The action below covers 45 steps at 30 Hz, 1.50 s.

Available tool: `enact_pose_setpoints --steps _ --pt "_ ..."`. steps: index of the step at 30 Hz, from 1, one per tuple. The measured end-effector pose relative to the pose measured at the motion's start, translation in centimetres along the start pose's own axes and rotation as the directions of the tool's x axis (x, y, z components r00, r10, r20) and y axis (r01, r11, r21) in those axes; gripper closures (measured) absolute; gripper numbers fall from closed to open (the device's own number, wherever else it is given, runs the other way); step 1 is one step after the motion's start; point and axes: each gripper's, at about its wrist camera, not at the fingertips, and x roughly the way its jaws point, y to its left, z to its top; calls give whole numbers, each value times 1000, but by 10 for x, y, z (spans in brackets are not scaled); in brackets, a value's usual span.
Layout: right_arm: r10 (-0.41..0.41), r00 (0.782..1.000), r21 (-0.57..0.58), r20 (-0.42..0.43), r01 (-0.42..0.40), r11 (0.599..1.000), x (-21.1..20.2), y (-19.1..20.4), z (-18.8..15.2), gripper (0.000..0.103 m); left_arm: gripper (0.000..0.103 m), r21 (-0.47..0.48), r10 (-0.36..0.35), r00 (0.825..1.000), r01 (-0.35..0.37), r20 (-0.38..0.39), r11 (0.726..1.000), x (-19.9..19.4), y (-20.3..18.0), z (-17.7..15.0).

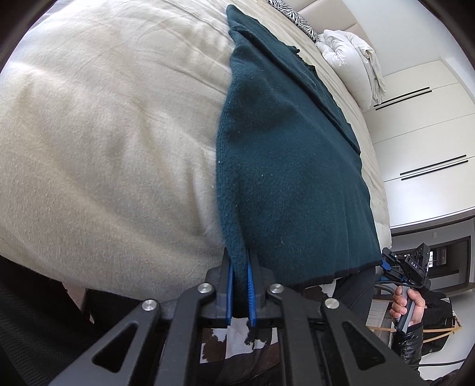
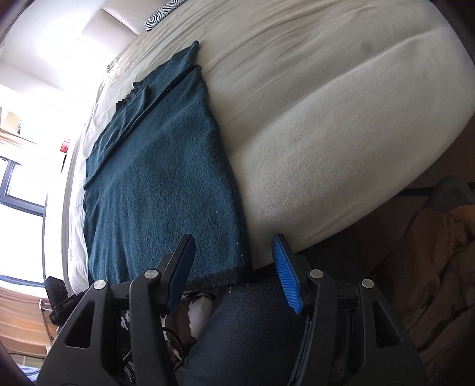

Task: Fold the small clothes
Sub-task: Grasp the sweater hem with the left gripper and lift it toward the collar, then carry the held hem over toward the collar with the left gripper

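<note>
While the cream-covered bed (image 1: 104,133) takes up most of what can be seen from either side, a dark teal knitted garment (image 1: 282,163) lies spread flat along it, running lengthwise from the near edge toward the headboard end. Its near hem hangs right at the mattress edge, and a narrower folded strip of the same cloth lies over it along one long side. Farther up the bed sit a bunched white duvet (image 1: 350,59) and a zebra-patterned pillow (image 1: 302,22), both well apart from the garment. White wardrobe doors (image 1: 421,124) stand beyond the bed.

At the garment's near corner, the left gripper (image 1: 239,285) has its blue pads (image 1: 229,292) pinched together on a fold of the teal cloth, which rises up between them. No gap shows beside the fabric.

The right gripper (image 2: 234,267) hovers just off the bed's near edge with its jaws standing apart and nothing between them; the hem's other corner lies just beyond its left finger, not touching it. A hand (image 1: 406,308) in a dark sleeve grips its handle.
</note>
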Motion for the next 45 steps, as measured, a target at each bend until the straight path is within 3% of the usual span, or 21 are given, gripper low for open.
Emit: enact_pose_setpoints --steps 6,14,21,31,39,45 --pt "31 999 4 -22 -31 1000 -1 -5 0 52 95 16 -1 1000 1 -3 1000 -3 3 0" --pt "33 999 -14 -37 -33 999 2 1 -1 94 95 45 10 1000 -10 -1 999 -8 -4 -2" --pt "46 999 -41 0 -46 998 -6 10 3 97 97 76 18 999 -21 42 997 -19 -14 -3" --pt "164 984 -100 68 -157 982 -26 55 20 97 97 51 -91 988 85 123 995 -52 -21 13" --pt "267 955 -118 131 -252 961 -36 90 51 97 97 71 -167 964 155 206 985 -76 -38 42" --pt "321 918 -75 232 -312 947 -44 100 83 97 97 44 -214 942 210 260 977 -88 -41 71"
